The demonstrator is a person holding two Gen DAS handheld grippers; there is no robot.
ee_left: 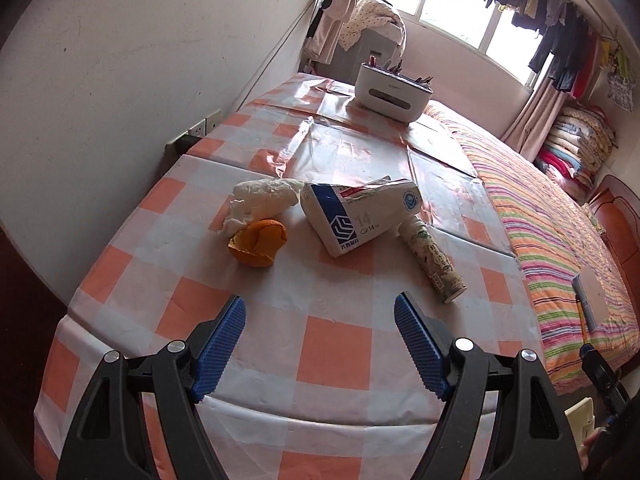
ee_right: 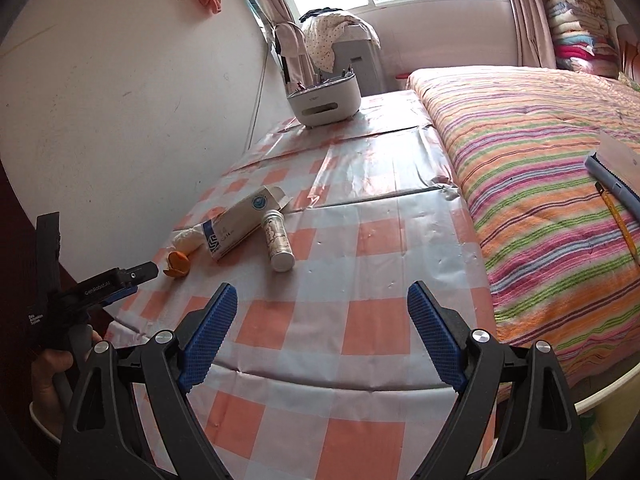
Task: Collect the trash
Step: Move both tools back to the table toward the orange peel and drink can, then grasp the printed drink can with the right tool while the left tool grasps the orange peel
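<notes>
**poster1:** Bedroom setup, with an orange-and-white checked plastic cloth over the surface (ee_left: 336, 344) and a striped bed (ee_left: 560, 248) right beside it. From the left wrist view, the left tongs (ee_left: 320, 312) are spread wide with nothing between the blue pads, hanging over the near end. The trash sits mid-surface: a crumpled white tissue wad (ee_left: 264, 198) touching an orange peel (ee_left: 258, 242), then a white cardboard box with blue print (ee_left: 360, 210) lying on its side, and a patterned paper tube (ee_left: 434, 260) poking out from under the box's right end.

**poster2:** What about the other camera?

**poster1:** On the right wrist view, the right tongs (ee_right: 322, 304) are wide too, also empty, above the cloth. Same pile sits further off to the left near the wall: tissue (ee_right: 188, 240), peel (ee_right: 178, 265), box (ee_right: 244, 222), tube (ee_right: 278, 246) with its white cap facing the camera. A white tissue-box organiser (ee_right: 324, 100) stands at the far end. The other tongs poke in at the left edge, just beside the peel, a hand (ee_right: 50, 372) gripping the handle.
</notes>
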